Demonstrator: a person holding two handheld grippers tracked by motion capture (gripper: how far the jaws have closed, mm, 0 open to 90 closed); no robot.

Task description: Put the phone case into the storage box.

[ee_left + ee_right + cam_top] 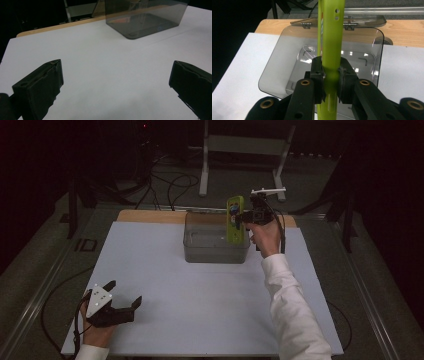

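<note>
A lime-green flat packet (pixel 235 218) hangs upright over the right part of a clear smoky plastic box (pixel 216 240), pinched by my right gripper (pixel 243 217). In the right gripper view both pads squeeze the green packet (pixel 331 50) at its middle, with the open box (pixel 287 72) below it and its hinged lid (pixel 367 21) folded back. My left gripper (pixel 124 293) rests low on the white board at the near left, jaws wide apart with nothing between them. The left gripper view has its two fingers (pixel 40 87) spread over bare white board, the box (pixel 145 20) far ahead.
The white board (pixel 200 285) lies on a wooden tabletop (pixel 150 216) whose back edge shows. Cables (pixel 170 185) and a white stand (pixel 240 150) lie on the floor behind. A white-sleeved forearm (pixel 290 310) crosses the right side of the board.
</note>
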